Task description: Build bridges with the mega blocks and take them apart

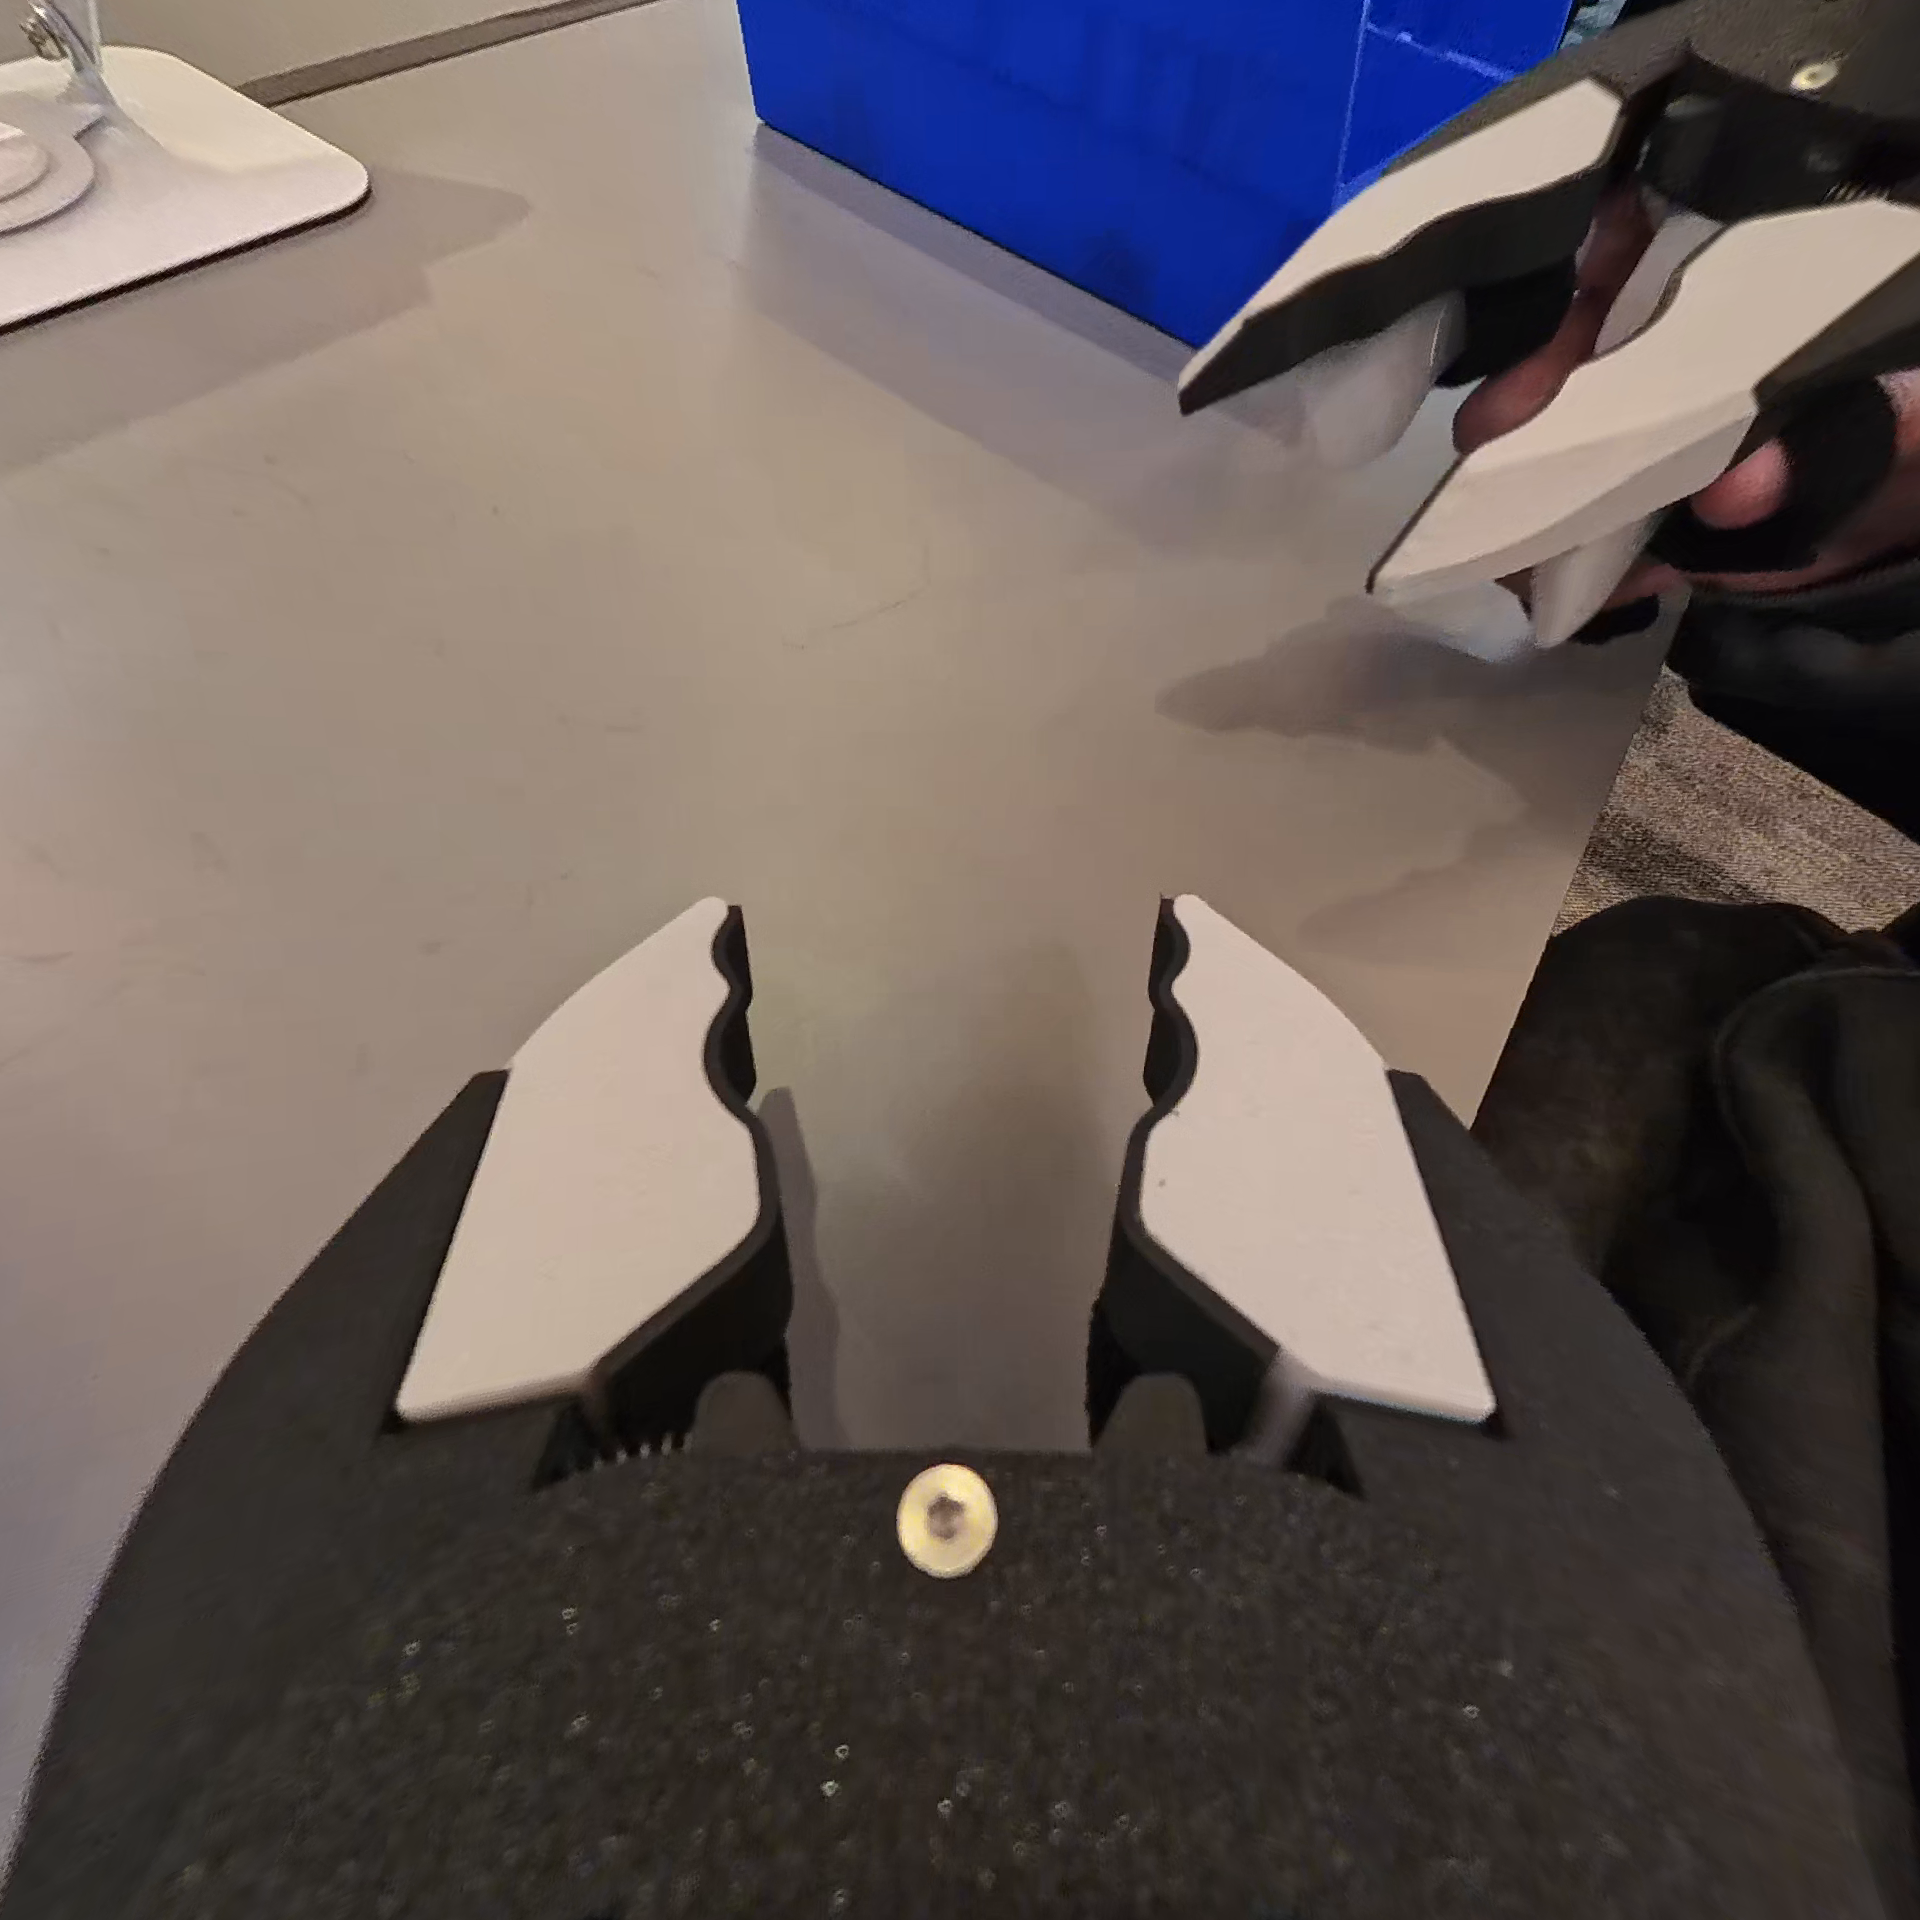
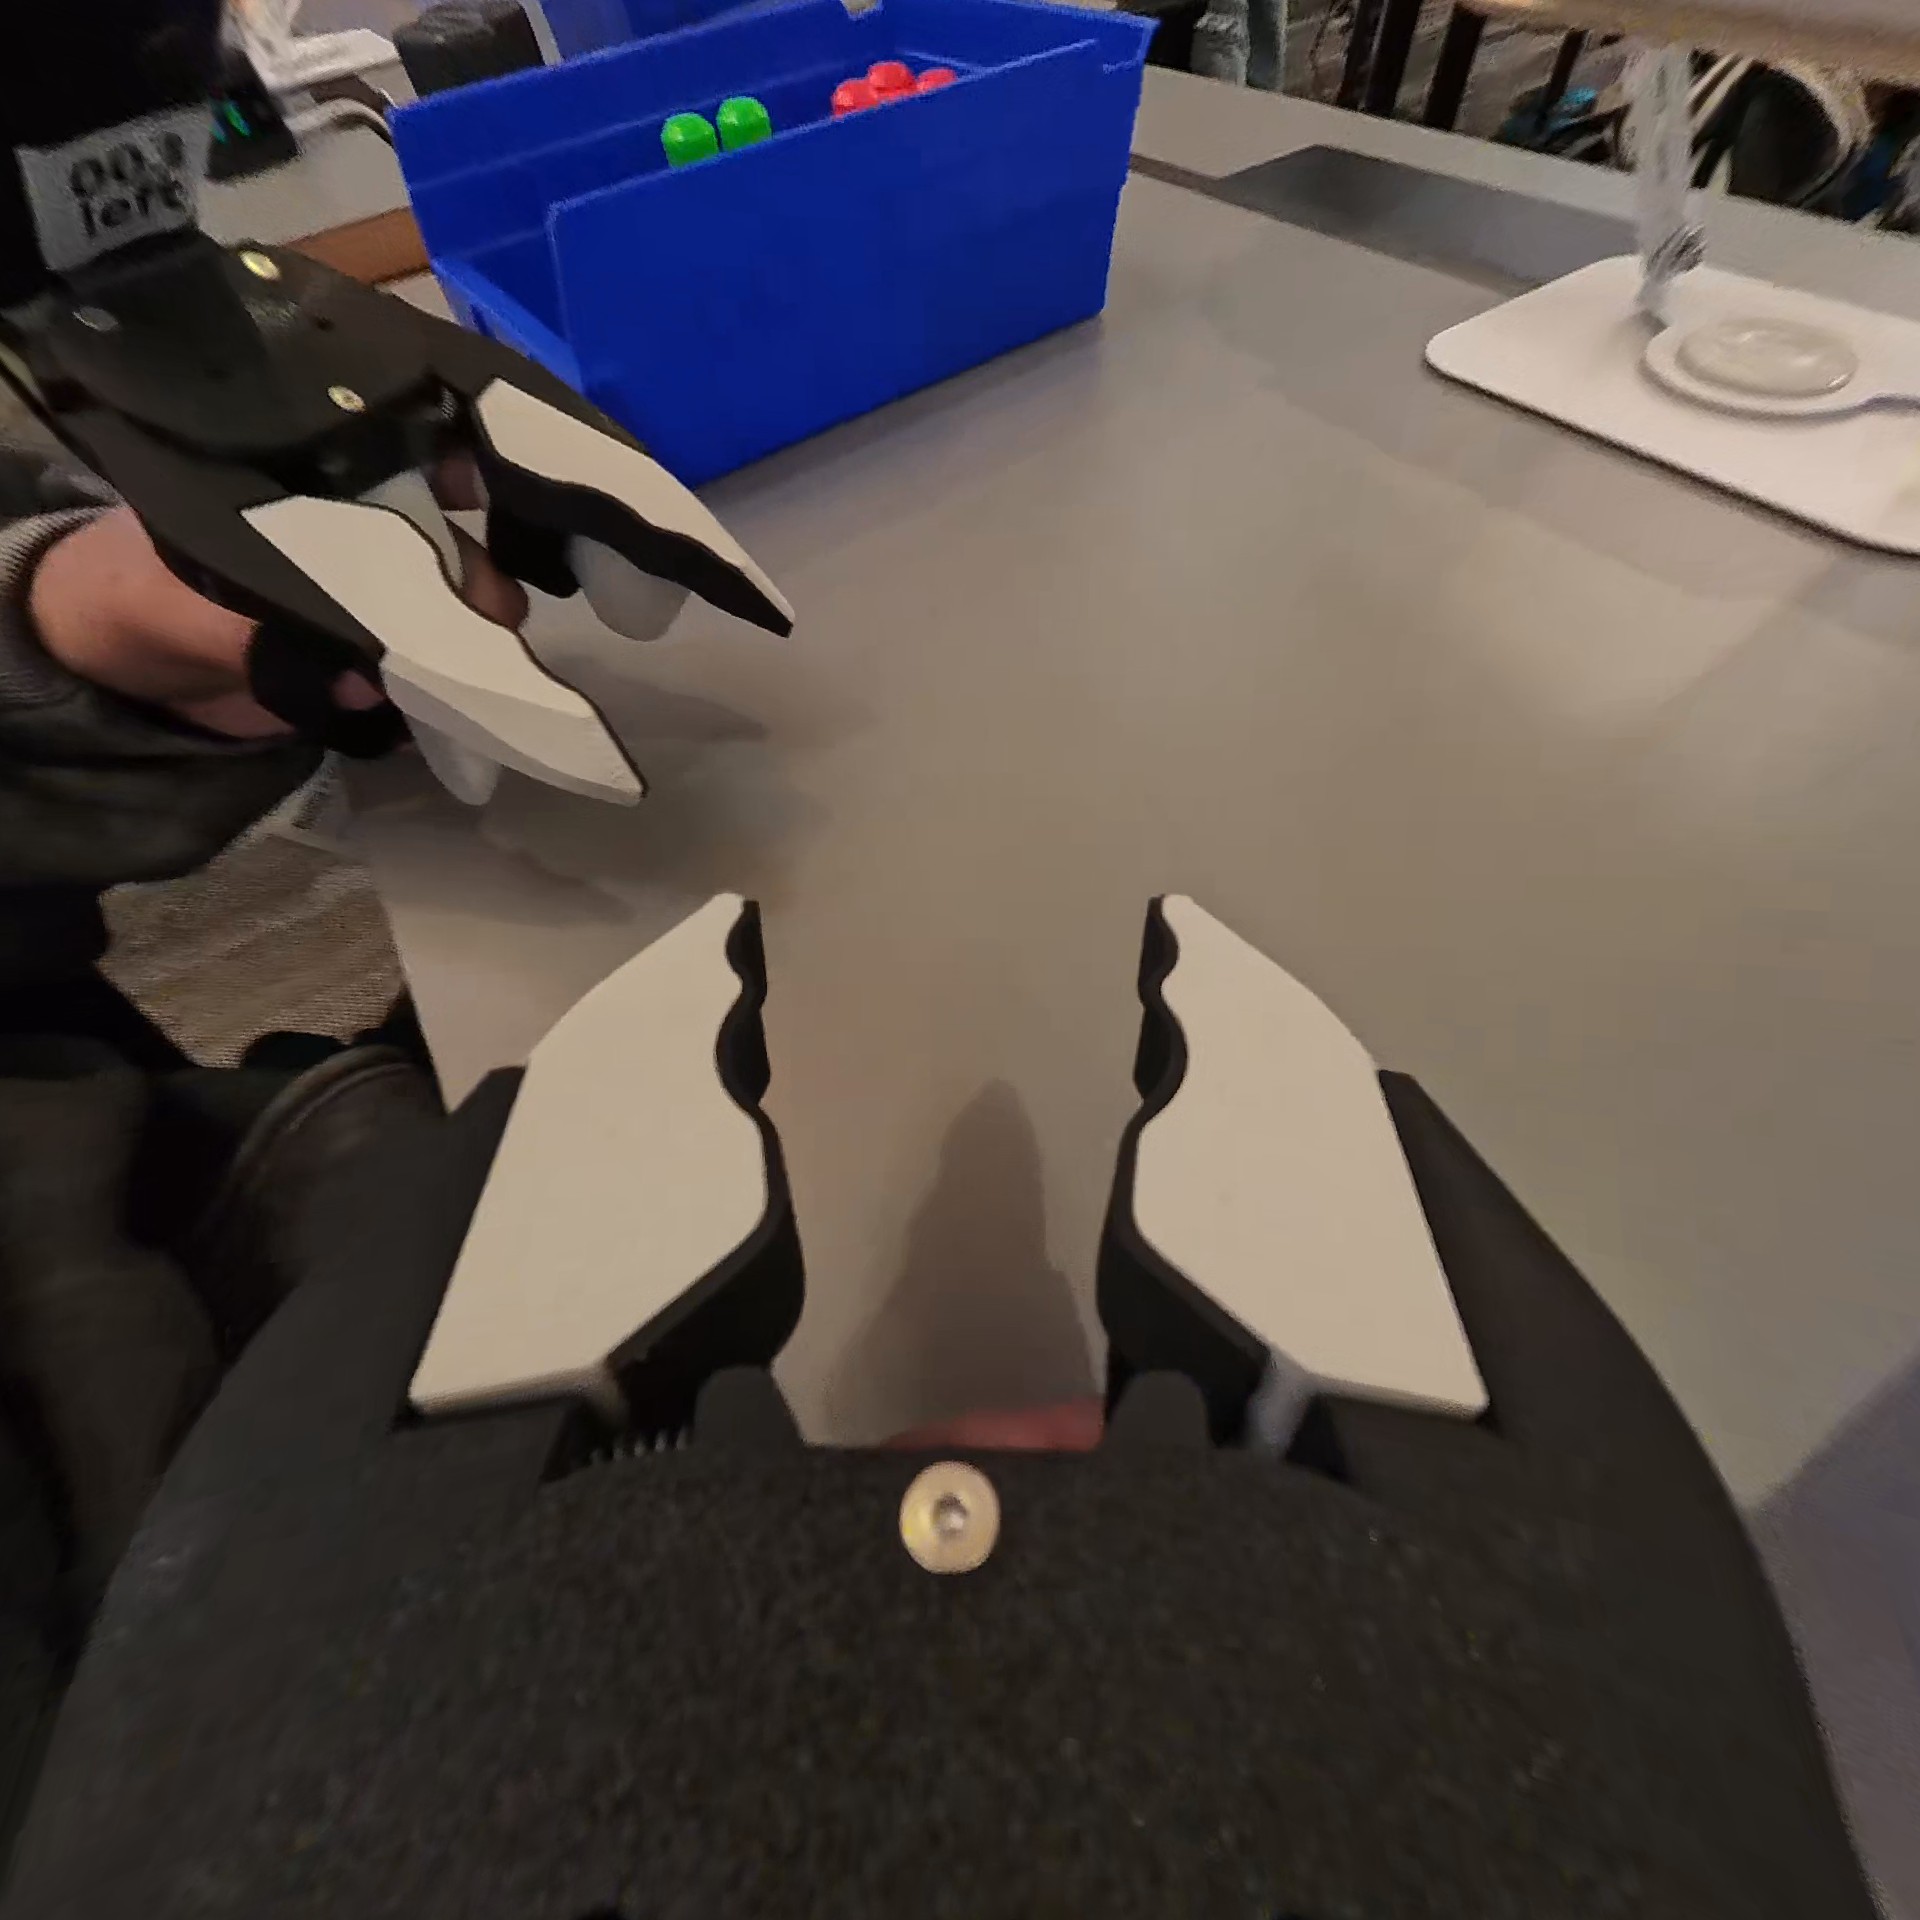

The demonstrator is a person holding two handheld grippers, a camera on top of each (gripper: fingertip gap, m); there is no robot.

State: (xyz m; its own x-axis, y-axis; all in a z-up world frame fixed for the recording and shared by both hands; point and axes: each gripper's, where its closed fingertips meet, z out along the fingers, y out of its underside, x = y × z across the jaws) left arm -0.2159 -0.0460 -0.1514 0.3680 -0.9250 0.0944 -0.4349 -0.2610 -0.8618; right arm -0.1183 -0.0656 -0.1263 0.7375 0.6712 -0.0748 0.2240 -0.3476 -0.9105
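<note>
My left gripper (image 1: 951,909) hovers over the bare grey table (image 1: 623,675), fingers spread apart with nothing between them. My right gripper (image 2: 951,904) does likewise, jaws parted and empty. Each tool also shows in the other's wrist view, to one side and above the tabletop. The blue bin (image 2: 831,239) stands at the far side of the table; inside it lie the mega blocks, green studs (image 2: 717,130) to the left and red studs (image 2: 894,85) to the right, though how many blocks I cannot tell. A white stand base (image 2: 1683,416) rests far right.
</note>
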